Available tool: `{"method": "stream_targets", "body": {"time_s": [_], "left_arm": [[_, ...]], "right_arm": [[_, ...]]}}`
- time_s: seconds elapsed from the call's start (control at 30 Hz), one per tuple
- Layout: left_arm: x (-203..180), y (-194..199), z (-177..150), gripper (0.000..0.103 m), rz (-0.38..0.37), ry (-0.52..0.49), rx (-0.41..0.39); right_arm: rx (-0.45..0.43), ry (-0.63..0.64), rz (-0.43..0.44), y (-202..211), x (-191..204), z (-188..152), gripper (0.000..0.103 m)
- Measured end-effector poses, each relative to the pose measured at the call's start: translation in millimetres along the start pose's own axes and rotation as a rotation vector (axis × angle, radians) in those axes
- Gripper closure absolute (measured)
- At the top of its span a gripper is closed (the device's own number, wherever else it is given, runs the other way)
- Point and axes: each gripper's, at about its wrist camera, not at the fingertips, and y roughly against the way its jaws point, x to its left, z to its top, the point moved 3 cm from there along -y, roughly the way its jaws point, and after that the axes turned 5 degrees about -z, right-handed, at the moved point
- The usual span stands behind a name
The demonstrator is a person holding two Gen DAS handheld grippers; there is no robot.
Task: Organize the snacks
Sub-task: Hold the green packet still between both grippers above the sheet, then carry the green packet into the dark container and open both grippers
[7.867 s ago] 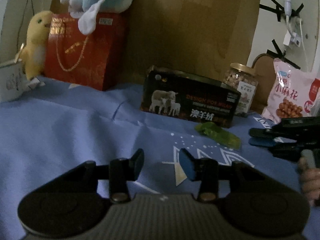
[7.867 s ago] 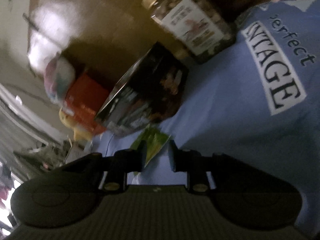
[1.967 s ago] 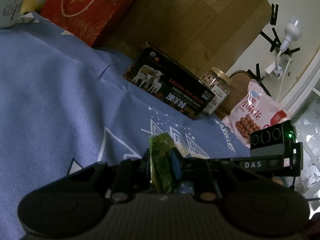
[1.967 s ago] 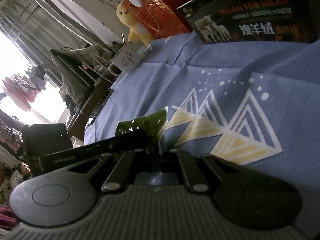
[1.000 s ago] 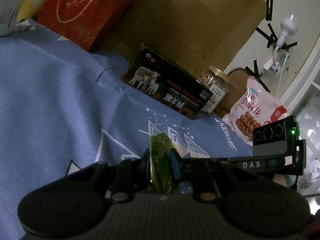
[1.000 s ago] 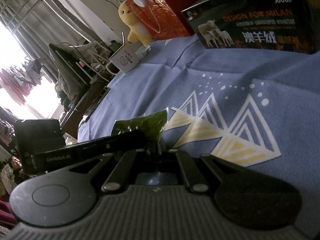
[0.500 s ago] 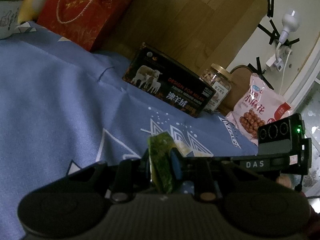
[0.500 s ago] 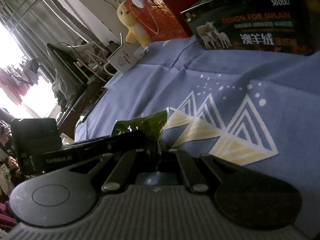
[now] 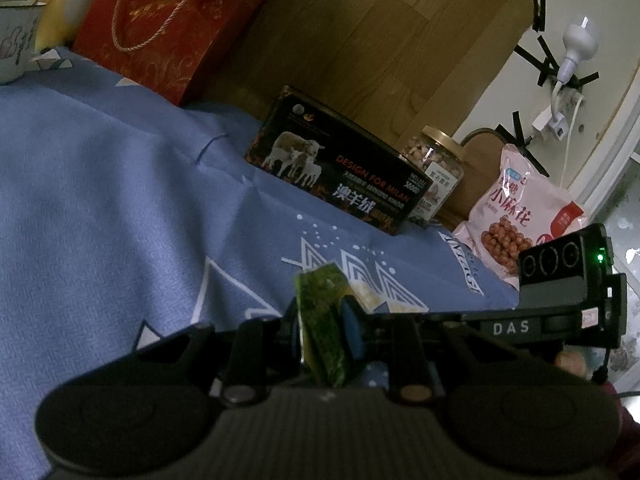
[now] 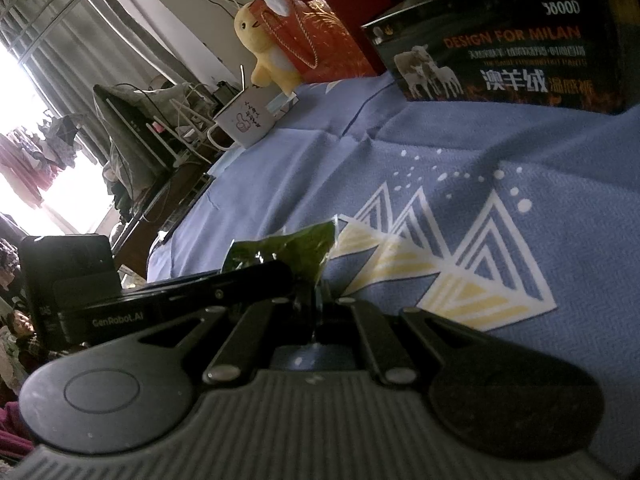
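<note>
blue cloth printed with white and yellow triangles (image 9: pixel 120 208) is covering the table, with a dark box (image 9: pixel 340 176), a jar of nuts (image 9: pixel 436 168) and a pink snack bag (image 9: pixel 520 216) standing along the wooden panel at the back. both grippers are tilting downward just over the cloth, the left gripper (image 9: pixel 324 332) pinching the green snack packet (image 9: pixel 322 328) upright between its closed fingers while the right gripper (image 10: pixel 320 300), reaching in from the side, is clamping its shut fingers on the same packet's edge. much of the packet is sitting hidden behind the dark fingers, and its print is too dim to read.
</note>
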Motion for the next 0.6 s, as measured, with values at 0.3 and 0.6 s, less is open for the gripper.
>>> {"method": "stream_targets", "body": {"time_s": [0.3, 0.6], "left_arm": [[-1.1, 1.4, 0.4, 0.083, -0.007, -0.014, -0.004], [-2.4, 1.5, 1.4, 0.073, 0.016, -0.018, 0.002]], "right_arm": [[-0.004, 0.002, 0.001, 0.1, 0.1, -0.1, 0.099], [-0.014, 0.008, -0.011, 1.3, 2.1, -0.8, 0.099]]}}
